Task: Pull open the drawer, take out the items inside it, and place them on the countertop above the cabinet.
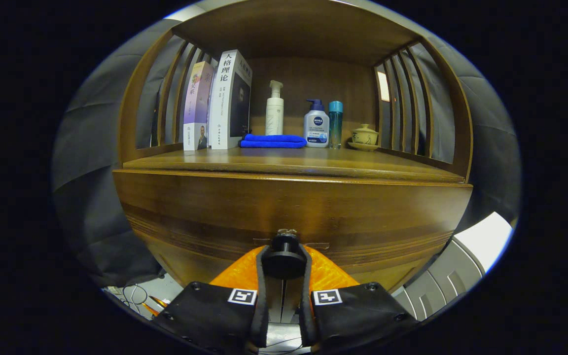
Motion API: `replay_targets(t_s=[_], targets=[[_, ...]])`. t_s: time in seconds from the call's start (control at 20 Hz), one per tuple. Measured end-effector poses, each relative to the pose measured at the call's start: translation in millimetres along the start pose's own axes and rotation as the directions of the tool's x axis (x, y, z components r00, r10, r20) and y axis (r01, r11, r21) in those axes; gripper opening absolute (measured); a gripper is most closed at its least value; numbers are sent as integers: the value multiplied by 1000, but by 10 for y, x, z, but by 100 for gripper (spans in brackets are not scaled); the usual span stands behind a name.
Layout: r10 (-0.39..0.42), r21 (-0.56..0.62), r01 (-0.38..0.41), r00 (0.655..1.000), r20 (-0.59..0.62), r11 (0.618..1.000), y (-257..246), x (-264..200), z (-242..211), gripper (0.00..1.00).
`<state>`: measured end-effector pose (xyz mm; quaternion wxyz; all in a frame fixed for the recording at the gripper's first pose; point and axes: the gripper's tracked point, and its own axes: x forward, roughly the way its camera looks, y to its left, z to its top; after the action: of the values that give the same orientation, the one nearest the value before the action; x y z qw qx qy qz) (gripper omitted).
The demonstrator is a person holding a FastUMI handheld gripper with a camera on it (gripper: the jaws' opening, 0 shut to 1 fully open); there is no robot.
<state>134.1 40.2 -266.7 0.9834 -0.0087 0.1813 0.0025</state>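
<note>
Both fingers of the gripper (284, 259) press on the dark knob (284, 256) of the drawer (215, 207), jaws nearly closed around it. Beyond them, on the countertop (313, 160): two books (217, 103), a blue cloth (272, 141), three bottles (316, 123) and a lidded cup (364, 135).

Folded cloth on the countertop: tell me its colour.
Blue. The folded cloth shows best in the gripper view, lying beside the books, beyond the gripper.
</note>
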Motion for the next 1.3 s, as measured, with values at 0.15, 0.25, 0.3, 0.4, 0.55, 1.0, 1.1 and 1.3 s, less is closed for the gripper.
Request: replay_targets(t_s=[0.15,0.25,0.3,0.4,0.55,1.0,1.1,1.3], targets=[[-2,-1,2,1000,0,1000,6,-117,-40,28],[-2,1,2,1000,4,1000,8,-217,-67,28],[-2,4,2,1000,9,1000,12,-258,-79,28],[0,8,0,1000,18,1000,18,-365,-106,28],[8,3,-8,1000,28,1000,21,-517,-157,28],[39,-13,-38,998,41,999,-16,-939,-303,28],[42,-14,-41,998,37,999,-12,-1014,-331,27],[55,-21,-55,998,35,998,8,-1166,-405,27]])
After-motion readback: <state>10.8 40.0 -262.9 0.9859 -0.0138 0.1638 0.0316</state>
